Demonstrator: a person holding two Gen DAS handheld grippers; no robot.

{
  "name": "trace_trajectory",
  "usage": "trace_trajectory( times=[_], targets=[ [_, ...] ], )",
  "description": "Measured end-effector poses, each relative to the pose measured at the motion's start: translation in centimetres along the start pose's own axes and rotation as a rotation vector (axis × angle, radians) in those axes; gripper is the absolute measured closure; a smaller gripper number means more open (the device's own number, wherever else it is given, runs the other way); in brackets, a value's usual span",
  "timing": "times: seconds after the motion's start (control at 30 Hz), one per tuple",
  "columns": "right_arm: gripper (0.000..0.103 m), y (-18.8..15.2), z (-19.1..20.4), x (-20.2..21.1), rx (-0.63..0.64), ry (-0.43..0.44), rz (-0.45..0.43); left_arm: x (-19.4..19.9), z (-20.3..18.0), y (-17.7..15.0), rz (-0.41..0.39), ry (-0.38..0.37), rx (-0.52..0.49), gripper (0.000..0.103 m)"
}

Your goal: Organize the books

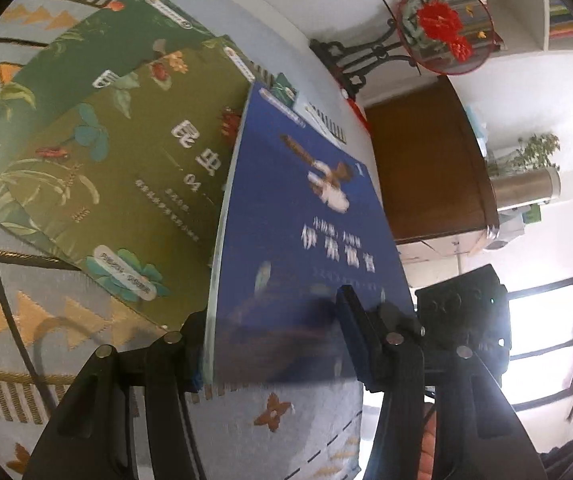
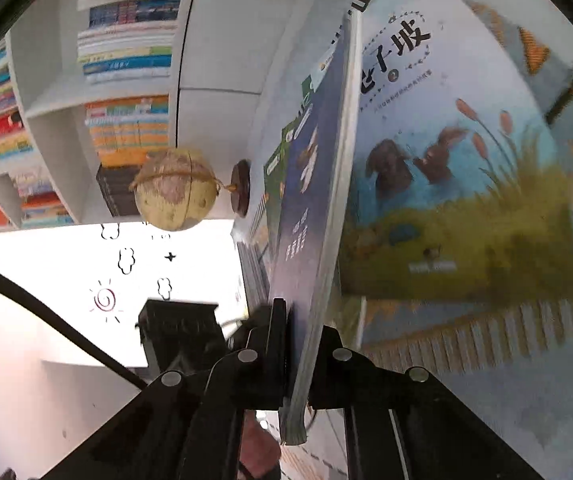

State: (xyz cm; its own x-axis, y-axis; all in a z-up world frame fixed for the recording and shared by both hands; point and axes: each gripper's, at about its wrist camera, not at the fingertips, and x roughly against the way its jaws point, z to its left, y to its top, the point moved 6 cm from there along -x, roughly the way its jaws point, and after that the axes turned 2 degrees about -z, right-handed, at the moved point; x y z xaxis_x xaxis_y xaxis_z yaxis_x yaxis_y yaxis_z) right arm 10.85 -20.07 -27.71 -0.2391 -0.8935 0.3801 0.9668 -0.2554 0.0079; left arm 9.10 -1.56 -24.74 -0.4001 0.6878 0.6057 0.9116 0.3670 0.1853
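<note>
Pinching the near edge of the blue book (image 2: pixel 310 216), the right gripper (image 2: pixel 300 360) has its fingers shut on cover and pages, tilting it clear of the patterned tabletop (image 1: pixel 286 432), probably to carry it to a pile. The left gripper (image 1: pixel 274 332) straddles the same book's near edge with fingers half spread; whether they press it I cannot tell.

The left view alone shows 2 green books (image 1: pixel 134 168) overlapping flat beside it. The right view alone shows a pale book with rabbits (image 2: pixel 458 184) lying beneath, plus a globe (image 2: pixel 174 192) and filled shelves (image 2: pixel 126 80).
</note>
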Motion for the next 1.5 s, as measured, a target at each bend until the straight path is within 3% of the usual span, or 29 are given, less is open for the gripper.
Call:
trace_trajectory(
  times=[0.1,0.3,0.43,0.73,1.03,1.23,1.5],
  targets=[
    [0.095,-0.8,-0.2,0.5,0.062,-0.09,0.0,-0.7,-1.3,-0.6,0.006,0.065,-0.093,0.053],
    [0.092,-2.0,1.1,0.3,0.355,-0.343,0.006,-1.0,-4.9,-2.8,-0.011,0.276,-0.426,0.054],
    [0.09,-3.8,4.0,-0.6,0.61,-0.459,0.032,1.2,-5.4,-3.0,-0.043,0.28,-0.451,0.054],
    [0.09,-8.3,11.1,-4.1,0.852,-0.39,0.068,11.5,-4.3,-2.0,-0.232,0.334,-0.392,0.054],
    [0.088,-14.0,18.9,-13.9,1.024,-0.249,0.161,24.5,2.0,-0.1,-0.43,0.447,-0.269,0.054],
    [0.087,-16.6,21.3,-21.2,1.054,-0.211,0.235,28.8,7.1,1.3,-0.473,0.504,-0.204,0.054],
    [0.086,-16.2,19.8,-27.6,1.017,-0.264,0.302,28.1,13.4,3.0,-0.426,0.497,-0.137,0.054]
  ],
)
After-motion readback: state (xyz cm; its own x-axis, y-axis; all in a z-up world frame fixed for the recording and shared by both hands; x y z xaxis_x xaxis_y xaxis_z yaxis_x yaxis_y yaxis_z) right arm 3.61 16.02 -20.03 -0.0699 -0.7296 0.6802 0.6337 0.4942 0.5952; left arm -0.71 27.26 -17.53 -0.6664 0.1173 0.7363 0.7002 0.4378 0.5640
